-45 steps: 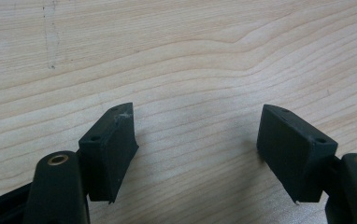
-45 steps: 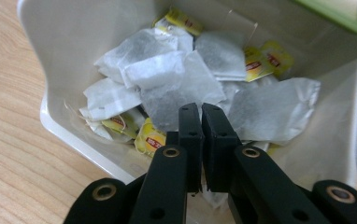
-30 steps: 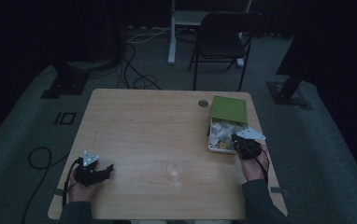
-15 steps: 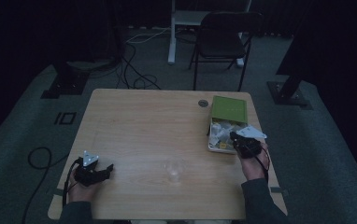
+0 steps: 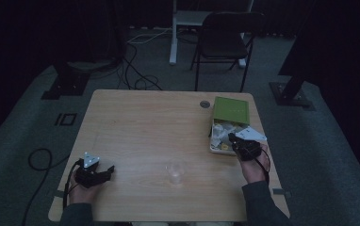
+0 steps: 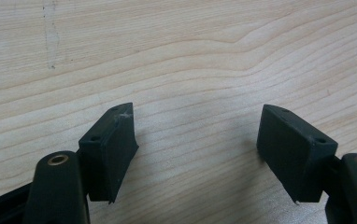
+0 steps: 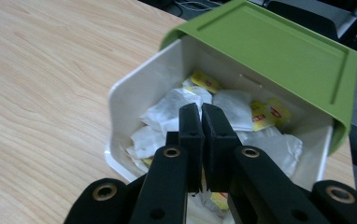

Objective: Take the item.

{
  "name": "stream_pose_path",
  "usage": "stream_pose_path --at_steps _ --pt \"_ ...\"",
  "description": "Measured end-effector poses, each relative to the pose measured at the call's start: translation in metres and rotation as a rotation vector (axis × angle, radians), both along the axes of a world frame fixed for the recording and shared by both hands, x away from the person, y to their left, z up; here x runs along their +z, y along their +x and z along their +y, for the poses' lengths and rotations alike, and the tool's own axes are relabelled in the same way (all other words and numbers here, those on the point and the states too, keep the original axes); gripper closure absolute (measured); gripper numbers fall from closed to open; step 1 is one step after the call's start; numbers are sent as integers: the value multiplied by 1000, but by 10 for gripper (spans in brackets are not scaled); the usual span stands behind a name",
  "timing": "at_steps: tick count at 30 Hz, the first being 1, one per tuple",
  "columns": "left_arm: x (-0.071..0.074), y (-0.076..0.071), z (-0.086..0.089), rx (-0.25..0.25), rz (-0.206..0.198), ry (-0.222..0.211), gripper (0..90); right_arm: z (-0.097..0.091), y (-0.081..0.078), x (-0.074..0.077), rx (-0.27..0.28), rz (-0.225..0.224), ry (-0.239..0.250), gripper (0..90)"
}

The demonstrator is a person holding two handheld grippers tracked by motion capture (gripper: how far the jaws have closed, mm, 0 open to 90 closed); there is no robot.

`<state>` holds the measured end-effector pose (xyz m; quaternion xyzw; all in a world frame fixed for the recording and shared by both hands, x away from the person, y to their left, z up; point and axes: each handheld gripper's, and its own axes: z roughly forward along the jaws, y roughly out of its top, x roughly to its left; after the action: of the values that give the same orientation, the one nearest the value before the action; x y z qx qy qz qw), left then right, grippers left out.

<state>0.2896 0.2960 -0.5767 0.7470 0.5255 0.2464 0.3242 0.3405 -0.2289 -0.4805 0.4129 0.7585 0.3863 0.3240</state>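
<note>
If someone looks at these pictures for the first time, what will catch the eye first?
First comes the white box at the table's right edge, its green lid open and tea bags with yellow tags piled inside. The right gripper is over them, its jaws almost together; whether they pinch a bag cannot be told. Then a clear glass stands at the near middle of the wooden table, and the left gripper rests open at the near left.

one box [image 5: 221, 147], one glass [image 5: 175, 172] (many tea bags [image 7: 176, 105])
</note>
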Motion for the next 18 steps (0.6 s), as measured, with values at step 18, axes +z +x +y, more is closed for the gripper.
stream_pose_path --at_steps 18 --pt "0 0 0 0 0 0 291 11 -8 13 88 -12 48 885"
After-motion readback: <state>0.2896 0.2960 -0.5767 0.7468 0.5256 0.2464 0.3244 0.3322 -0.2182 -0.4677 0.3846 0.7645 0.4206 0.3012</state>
